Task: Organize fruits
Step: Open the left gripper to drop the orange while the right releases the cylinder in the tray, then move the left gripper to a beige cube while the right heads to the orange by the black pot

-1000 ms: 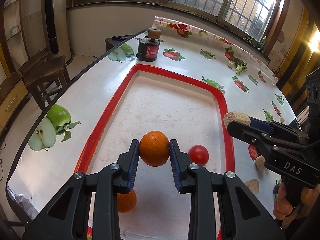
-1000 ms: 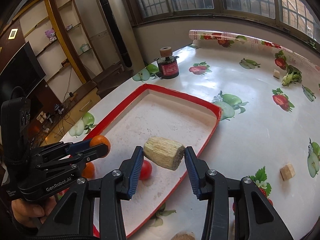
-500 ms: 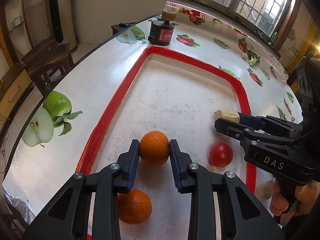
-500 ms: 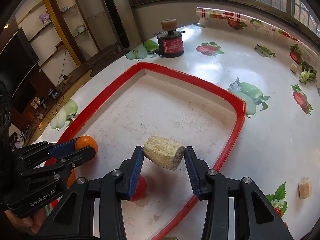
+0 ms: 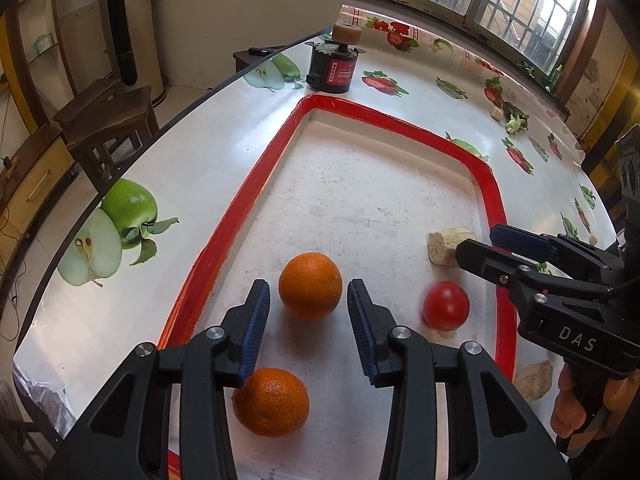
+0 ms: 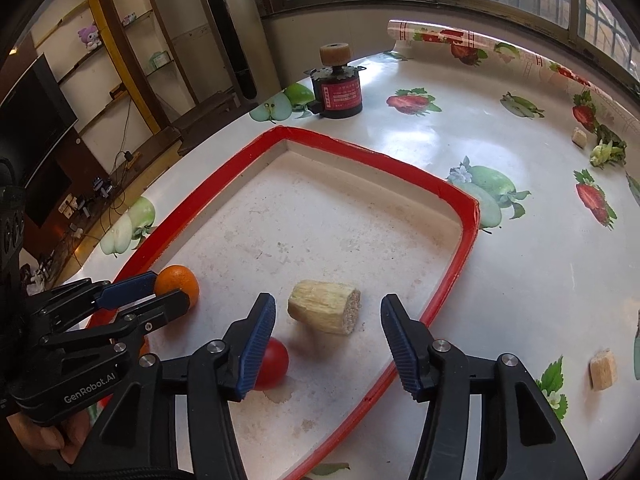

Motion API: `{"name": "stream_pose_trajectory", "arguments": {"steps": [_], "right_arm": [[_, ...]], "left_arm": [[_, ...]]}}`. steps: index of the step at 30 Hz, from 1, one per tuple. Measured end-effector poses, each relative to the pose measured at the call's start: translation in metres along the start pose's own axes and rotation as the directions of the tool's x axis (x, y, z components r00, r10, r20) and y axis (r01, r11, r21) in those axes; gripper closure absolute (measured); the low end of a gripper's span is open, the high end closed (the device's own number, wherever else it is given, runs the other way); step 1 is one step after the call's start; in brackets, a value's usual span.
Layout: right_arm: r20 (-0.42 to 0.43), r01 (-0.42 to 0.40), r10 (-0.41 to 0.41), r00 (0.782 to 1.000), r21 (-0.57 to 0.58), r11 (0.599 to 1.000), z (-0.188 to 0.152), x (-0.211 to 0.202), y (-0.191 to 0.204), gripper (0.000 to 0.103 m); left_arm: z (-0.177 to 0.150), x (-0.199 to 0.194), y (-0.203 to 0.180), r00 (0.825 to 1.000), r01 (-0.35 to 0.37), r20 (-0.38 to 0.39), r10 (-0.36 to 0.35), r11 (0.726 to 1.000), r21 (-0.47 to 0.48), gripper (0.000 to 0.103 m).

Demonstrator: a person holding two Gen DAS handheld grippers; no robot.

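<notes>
1. With both views counted: 2 oranges, 1 tomato point(image 5: 445, 305), 1 cane stub point(image 6: 325, 306), all inside 1 red-rimmed tray point(image 5: 224, 232) on the table point(image 6: 520, 272).
2. Far orange point(image 5: 310, 285) sits on tray floor between the left gripper point(image 5: 308, 324) pads, gap on both sides, no contact; jaws spread.
3. Near orange point(image 5: 271, 401) lies closer to cam, partly under the left finger.
4. Right gripper point(image 6: 328, 344) jaws spread wide; stub lies on tray floor between and just ahead of the tips, not touched. Looks slightly blurred.
5. Tomato is near the tray's right rim in left view; in right view half hidden behind the left pad.
6. Loose on table outside tray: 2 small tan cubes in right view, one near point(image 6: 603, 369), one far point(image 6: 578, 136) beside a green leafy scrap point(image 6: 607, 153). 1 tan chunk point(image 5: 534, 375) at tray's right edge in left view, partly cut by the gripper body.
7. 1 black motor point(image 6: 338, 96) w/ red label and a tan spool on top, beyond tray's far corner. Label text too small to read.
8. Writing: "DAS" on right gripper body (left view); "GenRobot.AI" on left gripper body (right view).
9. Tablecloth print: apples, strawberries. Tray's near end cut off by the grippers in both views.
</notes>
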State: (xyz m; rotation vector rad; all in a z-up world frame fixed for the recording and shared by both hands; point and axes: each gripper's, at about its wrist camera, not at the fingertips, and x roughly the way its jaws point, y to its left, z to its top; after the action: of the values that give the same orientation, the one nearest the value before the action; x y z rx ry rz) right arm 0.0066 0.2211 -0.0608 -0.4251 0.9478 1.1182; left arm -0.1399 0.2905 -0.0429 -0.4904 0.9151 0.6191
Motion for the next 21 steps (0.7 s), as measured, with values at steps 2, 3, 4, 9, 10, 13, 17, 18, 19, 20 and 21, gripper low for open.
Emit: {"name": "stream_pose_trajectory", "arguments": {"steps": [2,3,4,9,10,13,17,18,19,20,21], "right_arm": [[0.012,0.002,-0.002,1.0,0.002,1.0,-0.002,-0.008,-0.001,0.045],[0.018,0.004,-0.004,1.0,0.005,1.0,-0.004,-0.012,-0.002,0.045],[0.024,0.005,-0.005,1.0,0.008,1.0,-0.005,-0.016,-0.003,0.045],[0.056,0.006,-0.007,0.998,0.017,1.0,-0.014,-0.038,-0.009,0.045],[0.062,0.004,-0.005,0.998,0.019,1.0,-0.016,-0.042,-0.01,0.045],[0.078,0.01,-0.012,0.997,0.029,1.0,-0.022,-0.055,-0.013,0.045],[0.093,0.019,-0.023,0.995,0.044,0.999,-0.029,-0.068,-0.02,0.045],[0.095,0.021,-0.026,0.995,0.049,0.999,-0.03,-0.071,-0.022,0.044],[0.098,0.022,-0.027,0.995,0.054,0.998,-0.033,-0.074,-0.024,0.044],[0.1,0.024,-0.029,0.995,0.057,0.998,-0.034,-0.076,-0.026,0.044],[0.101,0.026,-0.032,0.994,0.059,0.998,-0.037,-0.078,-0.027,0.044]], "left_arm": [[0.0,-0.002,-0.002,1.0,-0.001,0.002,0.001,1.0,0.004,0.065],[-0.001,-0.003,-0.003,1.0,0.0,0.003,0.0,1.0,0.005,0.065],[-0.001,-0.004,-0.004,1.0,0.001,0.005,-0.001,1.0,0.007,0.065],[-0.002,-0.012,-0.012,1.0,0.009,0.018,-0.01,1.0,0.026,0.065],[-0.002,-0.013,-0.014,1.0,0.01,0.021,-0.011,1.0,0.028,0.065],[-0.002,-0.018,-0.02,0.999,0.018,0.03,-0.019,0.999,0.039,0.065],[-0.003,-0.022,-0.028,0.999,0.026,0.035,-0.028,0.998,0.053,0.065],[-0.004,-0.023,-0.03,0.999,0.027,0.038,-0.029,0.998,0.056,0.065],[-0.004,-0.024,-0.032,0.999,0.029,0.038,-0.031,0.998,0.058,0.065],[-0.004,-0.025,-0.034,0.999,0.032,0.037,-0.035,0.998,0.06,0.065],[-0.005,-0.026,-0.036,0.999,0.035,0.037,-0.037,0.997,0.063,0.065]]}}
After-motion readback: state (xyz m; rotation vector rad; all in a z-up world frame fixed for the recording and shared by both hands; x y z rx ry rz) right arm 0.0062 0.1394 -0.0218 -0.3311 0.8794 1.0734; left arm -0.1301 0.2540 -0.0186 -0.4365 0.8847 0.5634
